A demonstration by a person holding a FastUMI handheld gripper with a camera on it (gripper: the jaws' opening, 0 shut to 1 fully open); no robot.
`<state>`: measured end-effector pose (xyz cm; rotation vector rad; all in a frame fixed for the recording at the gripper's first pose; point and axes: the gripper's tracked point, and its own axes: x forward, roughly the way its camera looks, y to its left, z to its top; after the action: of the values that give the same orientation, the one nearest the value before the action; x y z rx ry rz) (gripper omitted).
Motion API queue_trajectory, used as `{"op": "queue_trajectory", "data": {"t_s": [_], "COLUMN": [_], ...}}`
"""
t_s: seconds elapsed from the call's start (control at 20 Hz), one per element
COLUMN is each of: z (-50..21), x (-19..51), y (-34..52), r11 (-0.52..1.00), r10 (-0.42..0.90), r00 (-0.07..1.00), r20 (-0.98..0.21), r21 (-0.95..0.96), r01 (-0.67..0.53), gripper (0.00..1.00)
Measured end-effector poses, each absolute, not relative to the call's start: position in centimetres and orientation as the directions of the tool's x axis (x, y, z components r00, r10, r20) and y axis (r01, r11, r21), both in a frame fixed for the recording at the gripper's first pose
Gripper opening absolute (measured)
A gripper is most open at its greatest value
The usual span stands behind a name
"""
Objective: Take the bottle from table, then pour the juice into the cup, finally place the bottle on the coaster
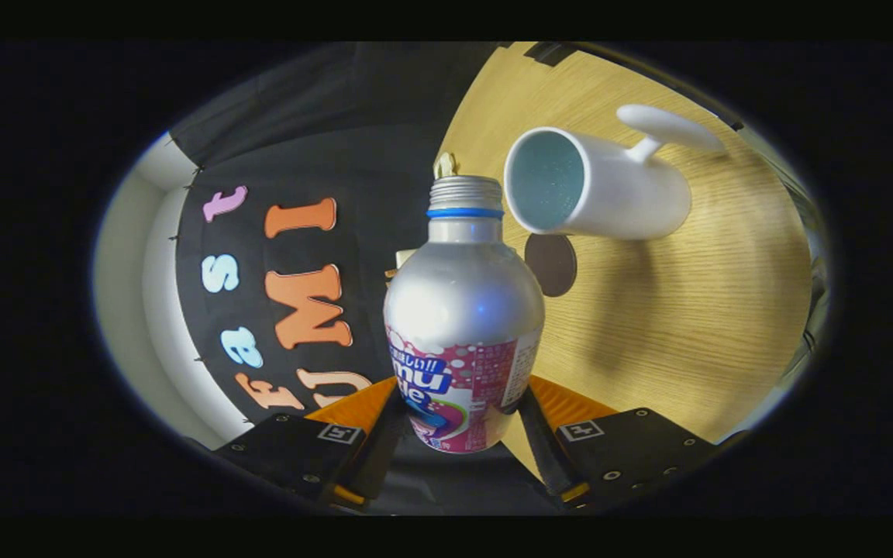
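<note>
A silver bottle [463, 310] with a pink label and a blue neck ring sits between the fingers of my gripper [458, 422], which is shut on its lower body. The whole view is rolled sideways, so the bottle is tilted over the wooden table [694, 310]. Its uncapped threaded mouth lies close beside the open rim of a white cup [601, 186] with a pale blue inside and a long handle. A round dark coaster [552, 265] lies on the table just behind the bottle's shoulder, below the cup; part of it is hidden by the bottle.
The booth's black cloth wall [338, 139] stands beyond the table's far edge. A small pale object [445, 164] peeks out behind the bottle's mouth. Bare wood stretches past the cup and coaster.
</note>
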<state>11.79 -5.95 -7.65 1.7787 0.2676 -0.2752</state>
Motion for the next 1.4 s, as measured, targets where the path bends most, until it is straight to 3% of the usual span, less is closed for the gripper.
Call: {"op": "queue_trajectory", "data": {"t_s": [1.4], "z": [-5.3], "x": [11.8], "y": [-6.9], "r11": [-0.379], "r10": [0.065], "r00": [0.939], "r20": [-0.336], "r21": [0.863], "r01": [0.335], "gripper": [0.74]}}
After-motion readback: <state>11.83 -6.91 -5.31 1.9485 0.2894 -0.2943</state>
